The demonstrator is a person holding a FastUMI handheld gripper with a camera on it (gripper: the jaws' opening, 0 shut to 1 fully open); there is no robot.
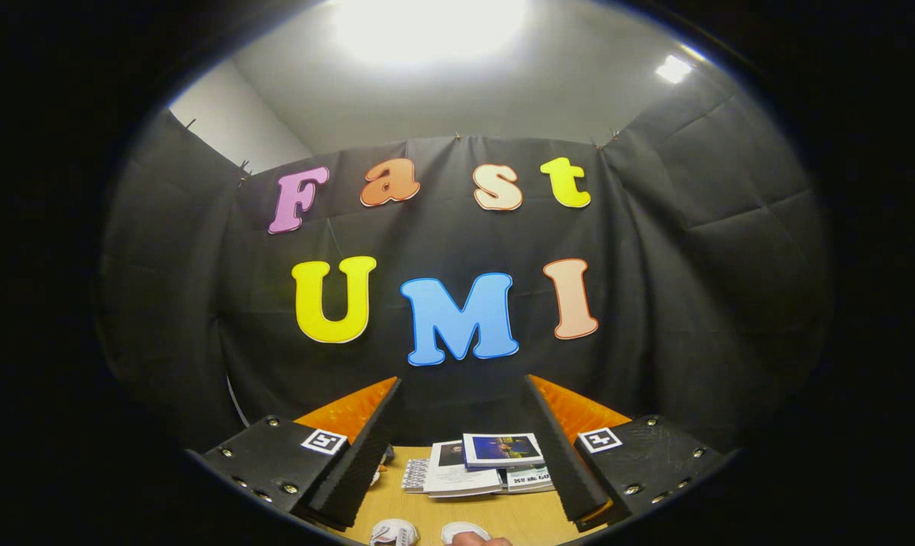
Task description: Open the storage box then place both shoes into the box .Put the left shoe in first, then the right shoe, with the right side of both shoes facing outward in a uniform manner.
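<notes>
Fingers [461, 444] spread wide, empty — booklets [476, 466] lie beyond them

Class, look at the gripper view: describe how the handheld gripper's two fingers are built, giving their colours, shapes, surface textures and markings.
The two-finger gripper has two wedge-shaped fingers with orange bodies and black ribbed foam pads on the inner faces. Each sits on a black textured plate fastened with small metal screws. Each plate carries a square black-and-white marker tag near the finger's base. The fingers stand apart above a light wooden tabletop.
</notes>
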